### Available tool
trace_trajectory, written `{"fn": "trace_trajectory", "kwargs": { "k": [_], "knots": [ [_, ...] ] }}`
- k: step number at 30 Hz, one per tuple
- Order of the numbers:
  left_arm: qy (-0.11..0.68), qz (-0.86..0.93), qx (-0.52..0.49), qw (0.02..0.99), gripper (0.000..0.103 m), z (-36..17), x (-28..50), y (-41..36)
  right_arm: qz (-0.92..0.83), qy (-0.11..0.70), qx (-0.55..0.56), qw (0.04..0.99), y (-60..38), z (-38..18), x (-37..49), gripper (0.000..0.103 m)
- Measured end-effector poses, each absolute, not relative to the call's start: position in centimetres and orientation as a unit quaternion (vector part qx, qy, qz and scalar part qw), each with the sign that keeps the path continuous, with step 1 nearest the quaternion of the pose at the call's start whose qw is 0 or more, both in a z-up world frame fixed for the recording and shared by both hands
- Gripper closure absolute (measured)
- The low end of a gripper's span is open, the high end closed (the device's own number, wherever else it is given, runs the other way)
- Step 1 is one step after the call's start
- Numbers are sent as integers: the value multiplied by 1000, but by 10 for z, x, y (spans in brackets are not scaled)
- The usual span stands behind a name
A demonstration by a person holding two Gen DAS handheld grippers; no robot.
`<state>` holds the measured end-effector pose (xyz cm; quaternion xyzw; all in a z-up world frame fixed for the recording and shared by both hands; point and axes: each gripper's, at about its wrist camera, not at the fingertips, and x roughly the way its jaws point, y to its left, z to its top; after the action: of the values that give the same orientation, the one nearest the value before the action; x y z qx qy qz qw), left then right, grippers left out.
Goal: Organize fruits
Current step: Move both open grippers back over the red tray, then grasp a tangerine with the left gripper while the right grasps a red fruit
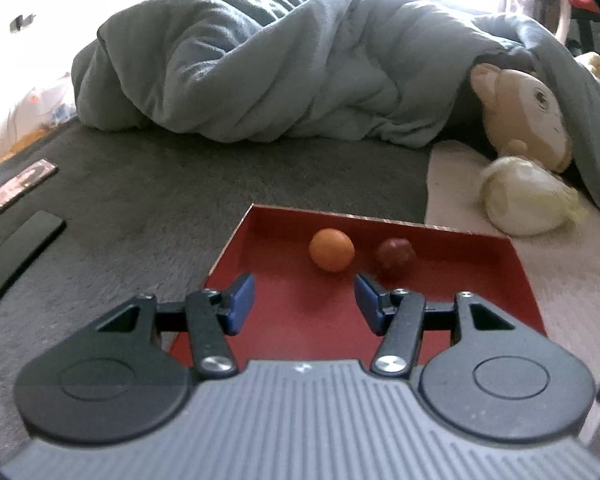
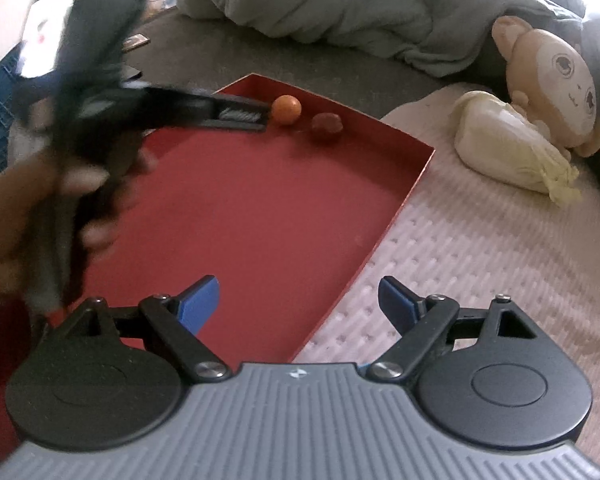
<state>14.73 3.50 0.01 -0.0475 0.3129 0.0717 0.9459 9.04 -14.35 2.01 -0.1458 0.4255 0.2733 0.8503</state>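
In the right wrist view, a blurred hand (image 2: 40, 200) fills the left edge, holding the left gripper (image 2: 260, 114), which reaches toward the upper centre. Its fingers are spread with nothing between them, tips just beside the orange (image 2: 286, 109). Right of the orange lies a dark red fruit (image 2: 326, 126), both near the far wall of the red tray (image 2: 416, 176) on the bed. At lower centre the right gripper (image 2: 298, 302) is spread and empty. A plush monkey (image 2: 552, 80) sits upper right.
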Motion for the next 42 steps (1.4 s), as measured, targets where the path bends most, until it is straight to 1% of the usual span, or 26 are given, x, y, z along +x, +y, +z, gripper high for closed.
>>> {"fn": "trace_trajectory", "kwargs": {
  "k": [14,22,24,25,26,27,28,42],
  "knots": [
    [337,42,-38,940,45,-22,202,30,333,428,-149,827,-117,29,70,14],
    [350,34,-46,935,47,-29,216,31,325,434,-150,827,-109,26,74,14],
    [354,38,-51,933,48,-32,219,33,323,432,-150,829,-108,25,76,14],
    [353,40,-48,934,53,-32,219,33,322,431,-150,829,-107,25,76,14],
    [353,42,-46,934,60,-32,220,33,321,430,-151,830,-107,25,75,14],
    [352,41,-47,934,63,-32,220,33,320,429,-151,831,-107,24,76,14],
    [352,41,-48,934,65,-31,221,34,318,429,-152,832,-107,23,76,14],
    [348,68,-54,933,65,-25,217,37,298,423,-147,843,-114,19,88,14]
  ]
}}
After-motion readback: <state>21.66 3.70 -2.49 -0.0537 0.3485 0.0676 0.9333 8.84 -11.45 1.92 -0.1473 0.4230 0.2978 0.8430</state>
